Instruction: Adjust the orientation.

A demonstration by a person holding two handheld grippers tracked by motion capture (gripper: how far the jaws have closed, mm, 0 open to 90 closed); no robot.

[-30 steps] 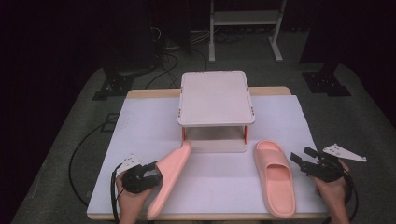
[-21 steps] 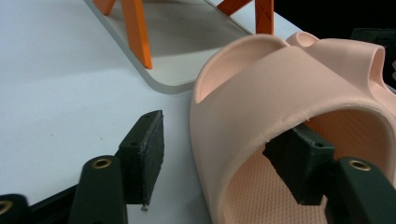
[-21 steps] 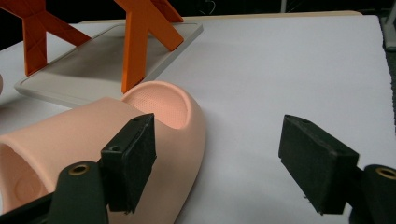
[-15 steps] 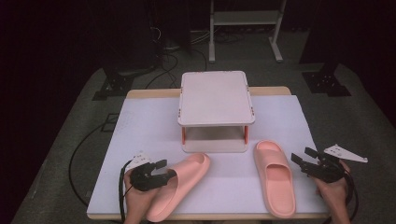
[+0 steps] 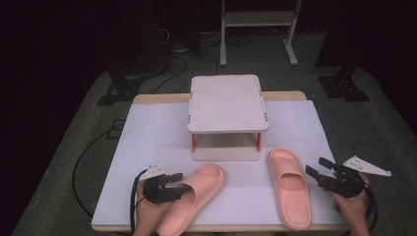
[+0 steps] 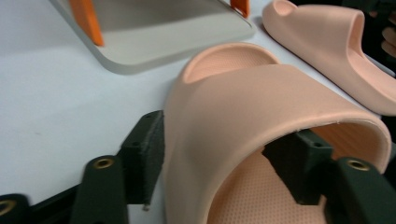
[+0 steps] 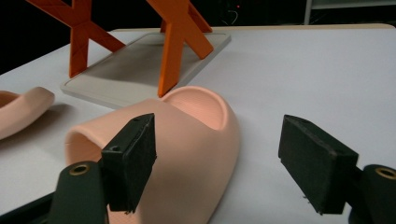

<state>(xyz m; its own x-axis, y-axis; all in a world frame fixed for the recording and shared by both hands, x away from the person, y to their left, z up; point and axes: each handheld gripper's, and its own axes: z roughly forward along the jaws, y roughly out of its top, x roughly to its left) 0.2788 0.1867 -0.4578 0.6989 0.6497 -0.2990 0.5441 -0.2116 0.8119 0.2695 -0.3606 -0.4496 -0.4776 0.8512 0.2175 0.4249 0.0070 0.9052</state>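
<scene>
Two pink slippers lie on the white table. The left slipper (image 5: 196, 191) (image 6: 243, 107) rests flat, toe toward the rack. My left gripper (image 5: 181, 183) (image 6: 222, 158) has one jaw outside the strap's side wall and the other under the strap; its jaws have just been closing and press on that wall. The right slipper (image 5: 290, 189) (image 7: 187, 140) lies straight, toe toward the rack. My right gripper (image 5: 315, 166) (image 7: 224, 161) stands open just right of it. One of its jaws hovers over the strap, the other over bare table.
A white two-tier rack (image 5: 226, 101) (image 7: 140, 65) with orange legs stands mid-table beyond the slippers. The table's front edge (image 5: 221, 227) is close under both hands. Cables and stands lie on the dark floor behind.
The left slipper, held up on its edge a second ago, now lies flat on its sole. The left gripper has shifted right along it. The right gripper and slipper stayed put.
</scene>
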